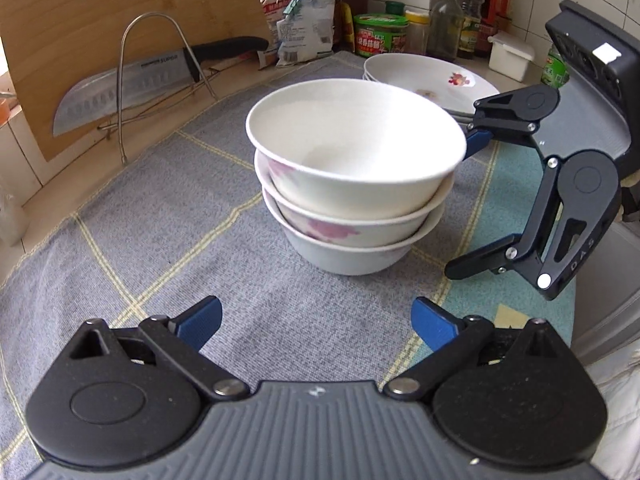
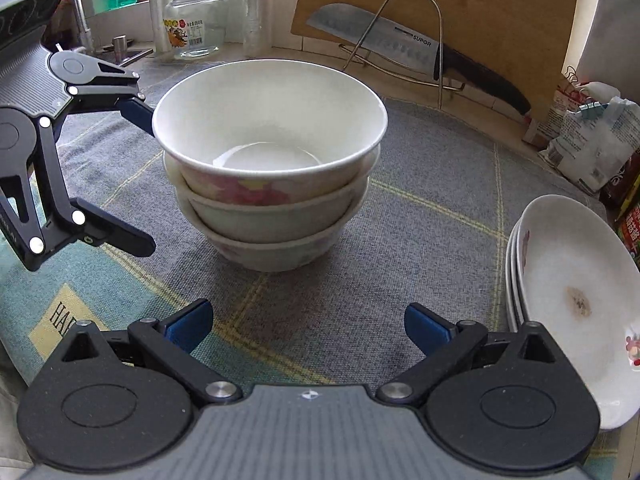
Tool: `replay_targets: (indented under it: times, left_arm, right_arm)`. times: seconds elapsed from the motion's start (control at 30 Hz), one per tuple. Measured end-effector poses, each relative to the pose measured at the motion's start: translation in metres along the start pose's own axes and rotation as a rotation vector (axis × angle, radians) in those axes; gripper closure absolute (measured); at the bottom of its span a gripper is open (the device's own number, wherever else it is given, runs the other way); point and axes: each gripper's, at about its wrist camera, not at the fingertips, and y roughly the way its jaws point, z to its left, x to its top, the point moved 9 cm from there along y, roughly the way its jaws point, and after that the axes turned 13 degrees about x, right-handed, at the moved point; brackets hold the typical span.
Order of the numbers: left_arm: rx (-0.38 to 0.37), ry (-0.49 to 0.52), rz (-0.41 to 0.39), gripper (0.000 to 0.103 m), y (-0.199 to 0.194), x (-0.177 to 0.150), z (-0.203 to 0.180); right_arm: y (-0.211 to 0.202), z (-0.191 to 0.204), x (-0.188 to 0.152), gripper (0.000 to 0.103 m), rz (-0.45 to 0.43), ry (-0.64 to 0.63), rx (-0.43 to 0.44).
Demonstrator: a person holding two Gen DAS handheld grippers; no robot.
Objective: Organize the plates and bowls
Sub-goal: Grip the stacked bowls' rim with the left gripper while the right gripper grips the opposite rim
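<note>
While both of your grippers point down at the cloth-covered worktop (image 1: 168,216), a stack of three bowls (image 1: 354,184) stands upright near the middle of the grey checked cloth, each bowl nested in the one below. The top bowl (image 2: 268,136) is white inside and empty, and pink flower prints show on the outer walls of the bowls.

Your left gripper (image 1: 316,322) has its fingers spread wide, with nothing between the blue pads (image 1: 202,322); the bowl stack sits beyond the tips, apart from them. Your right gripper (image 2: 308,326) is likewise released, its fingers wide apart with only cloth between them, and the stack stands ahead of its tips.

Seen from the right wrist, your left gripper sits at the left of the stack, with its far blue pad (image 2: 136,110) right at the top bowl's rim; you cannot tell from either view whether it touches. From the left wrist, the right gripper's far pad (image 1: 478,140) stands equally close to the rim on the opposite side.

A stack of shallow plates (image 2: 576,292) lies on the cloth beside the bowls, the top one marked with a brownish stain. Behind, a cleaver (image 1: 120,96) rests in a wire rack (image 1: 160,76) against a wooden cutting board (image 1: 100,8).
</note>
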Motion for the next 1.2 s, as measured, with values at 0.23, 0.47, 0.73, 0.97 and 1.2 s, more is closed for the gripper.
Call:
replay_targets:
  times: [0.23,0.47,0.73,0.97,1.2]
  left_arm:
    - [0.001,-0.010,-0.013,0.000,0.010,-0.009,-0.003]
    - [0.004,-0.019,-0.032,0.000,0.015,-0.001,0.000]
    - [0.025,-0.044,-0.029,0.000,0.019,0.003,0.000]
    - [0.085,-0.113,0.002,0.000,0.023,0.007,0.000]
    - [0.152,-0.185,0.026,0.000,0.026,0.010,0.001]
  right_arm:
    - [0.008,-0.001,-0.006,0.000,0.019,0.009,0.026]
    - [0.008,0.000,-0.005,0.000,0.038,0.006,0.031]
    - [0.012,-0.001,0.000,0.000,0.073,-0.049,0.072]
    - [0.013,0.000,0.003,0.000,0.083,-0.144,0.140]
    - [0.014,-0.001,0.003,0.000,0.068,-0.237,0.210]
